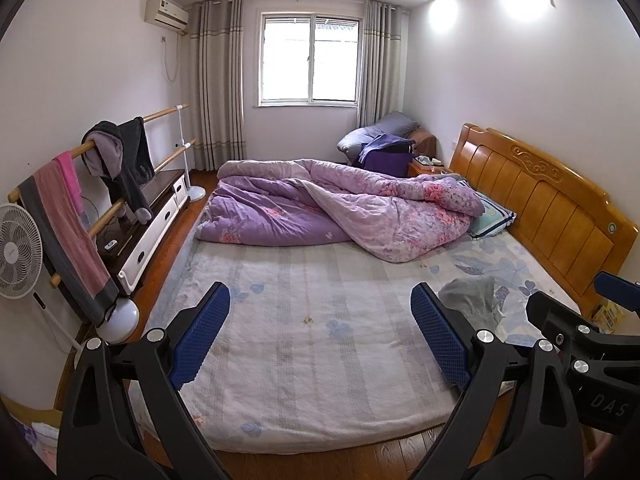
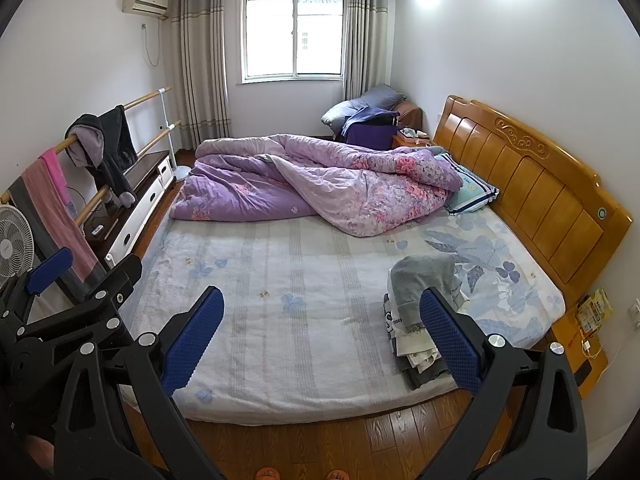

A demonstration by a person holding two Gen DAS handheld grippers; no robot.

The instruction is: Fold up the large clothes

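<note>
Two hand-held grippers, left hand-held gripper and right hand-held gripper, hang with jaws spread wide and empty over the bed's foot edge. We judge nothing is picked up yet. A pile of clothes, grey garment on top, sits near the bed's headboard-side front corner. We see a rumpled purple quilt filling the far edge, leaving the middle free for folding.
</note>
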